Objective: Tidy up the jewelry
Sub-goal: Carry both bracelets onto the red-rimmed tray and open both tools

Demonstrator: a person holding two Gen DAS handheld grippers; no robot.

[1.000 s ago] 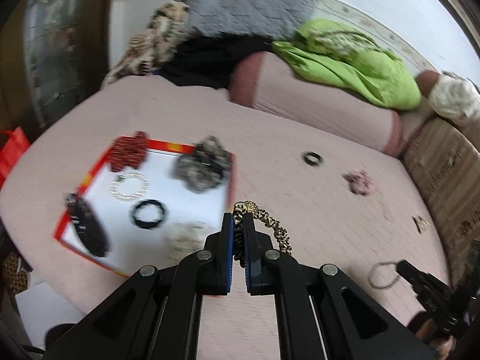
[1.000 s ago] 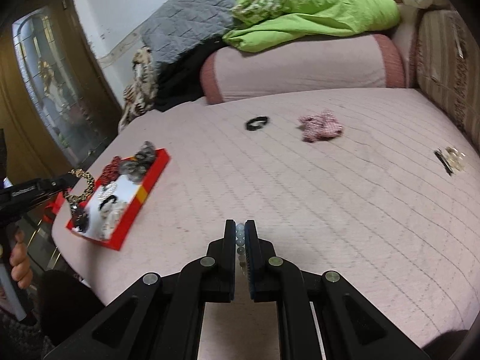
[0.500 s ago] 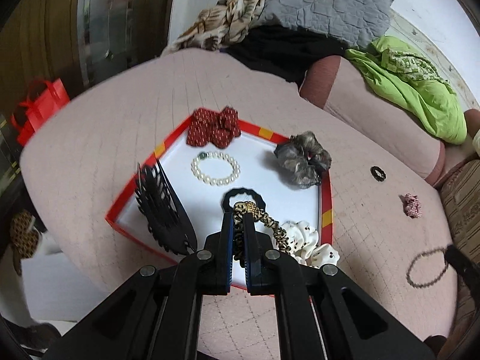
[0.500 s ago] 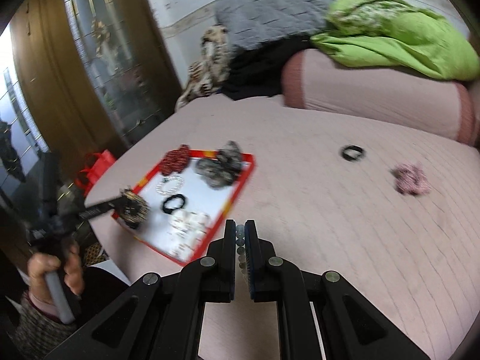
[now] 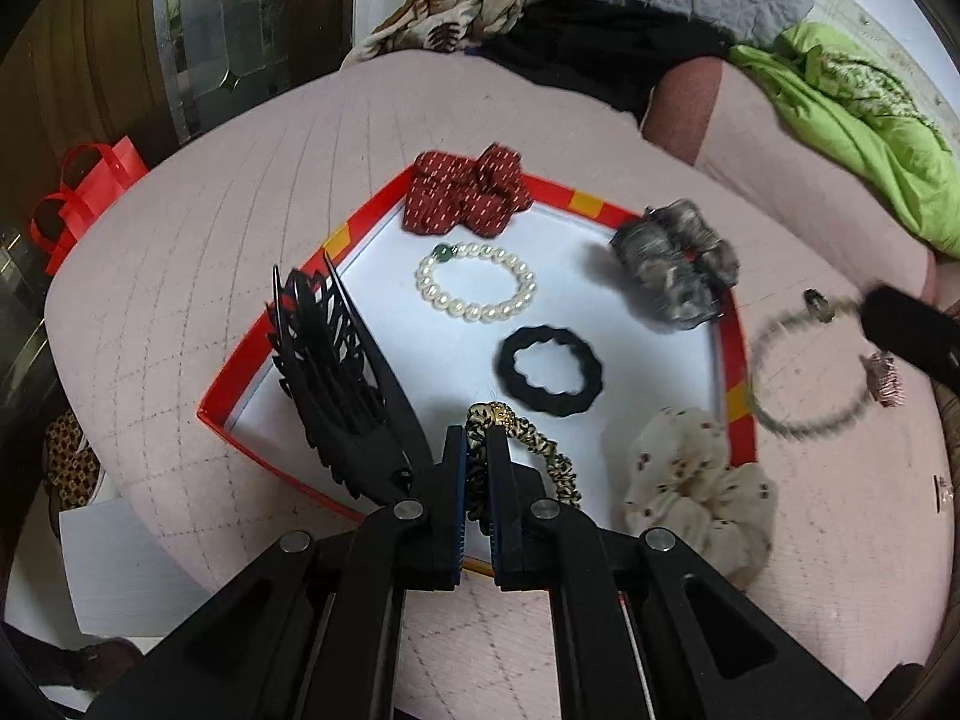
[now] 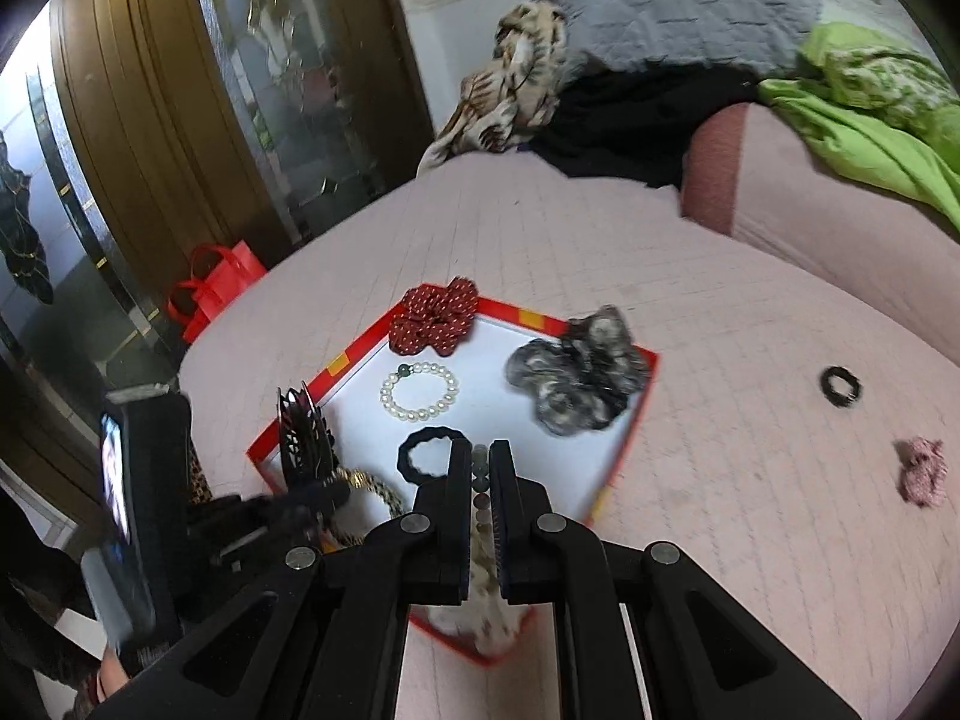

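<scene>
Your left gripper [image 5: 477, 456] has jaws clamped on the leopard scrunchie [image 5: 543, 450], low over the red tray [image 5: 735, 354] w/ the rest, ready to drop. Right gripper [image 6: 479, 477] pinches the bead bracelet [image 5: 804, 372], beside the tray's edge.

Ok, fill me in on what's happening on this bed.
A person with a gripper in each hand is sorting jewelry into a red-rimmed tray. The left gripper is shut on a leopard-print hair tie just above the tray. The right gripper is shut on a grey beaded bracelet hanging beside the tray. A pearl bracelet and several scrunchies already lie inside.
</scene>
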